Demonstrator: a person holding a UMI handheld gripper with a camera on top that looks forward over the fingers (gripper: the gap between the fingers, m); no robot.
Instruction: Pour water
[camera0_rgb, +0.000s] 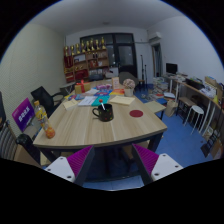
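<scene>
A dark mug (104, 112) stands near the middle of the wooden table (85, 130), well beyond my fingers. A red round coaster (137, 114) lies to its right on the table. My gripper (112, 160) is held back from the table's near edge, its two fingers with magenta pads (79, 159) spread wide apart with nothing between them. A small orange-topped bottle (49, 130) stands near the table's left edge.
Papers, boxes and small items clutter the table's far side (105, 93). A purple box (22, 110) sits at the left end. Chairs stand around, a shelf with bottles (86, 57) is at the back, and desks (195, 95) line the right wall over blue floor.
</scene>
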